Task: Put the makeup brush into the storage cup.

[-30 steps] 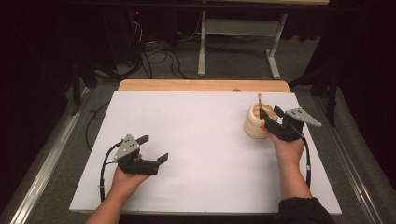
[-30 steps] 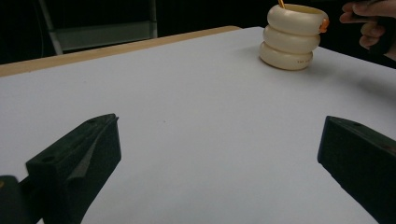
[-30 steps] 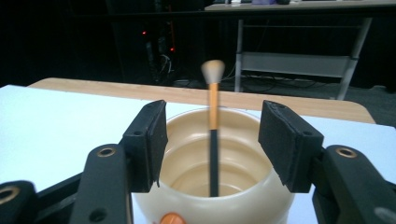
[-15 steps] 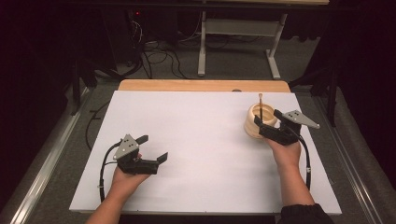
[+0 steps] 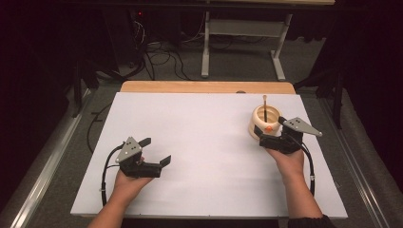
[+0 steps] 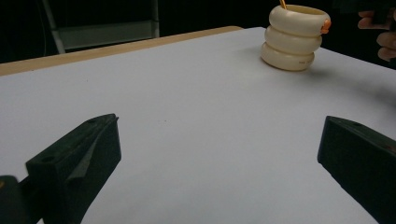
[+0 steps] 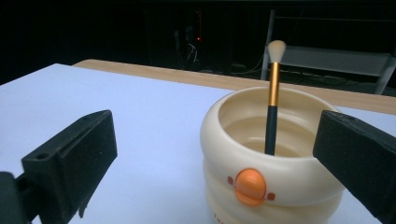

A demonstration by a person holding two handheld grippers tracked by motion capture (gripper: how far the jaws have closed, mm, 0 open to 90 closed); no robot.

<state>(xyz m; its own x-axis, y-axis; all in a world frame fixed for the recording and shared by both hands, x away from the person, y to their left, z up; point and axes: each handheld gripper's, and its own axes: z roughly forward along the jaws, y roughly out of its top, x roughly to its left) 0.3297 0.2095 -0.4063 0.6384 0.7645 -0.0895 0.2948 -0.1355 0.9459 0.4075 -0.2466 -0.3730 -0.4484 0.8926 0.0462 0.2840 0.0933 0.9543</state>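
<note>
A cream ribbed cup (image 5: 264,124) with an orange button stands at the right of the white tabletop (image 5: 199,142). A thin brush (image 5: 264,103) with a gold and dark handle stands upright in it, bristles up. My right gripper (image 5: 272,129) sits just behind the cup on the near side. Its jaws have just been opening and now stand wide, gripping nothing. In the right gripper view the cup (image 7: 271,163) and brush (image 7: 272,107) lie just ahead, between the two jaws. My left gripper (image 5: 158,151) rests open at the near left, and its view shows the cup (image 6: 293,37) far off.
A wooden strip (image 5: 204,86) runs along the table's far edge. Beyond it are cables (image 5: 157,52) and a metal frame (image 5: 205,42) on the dark floor. A rail (image 5: 47,161) runs along the left side.
The right gripper has drawn back from over the cup's rim toward the person and its jaws have opened. The brush stays standing in the cup. The left gripper has not moved.
</note>
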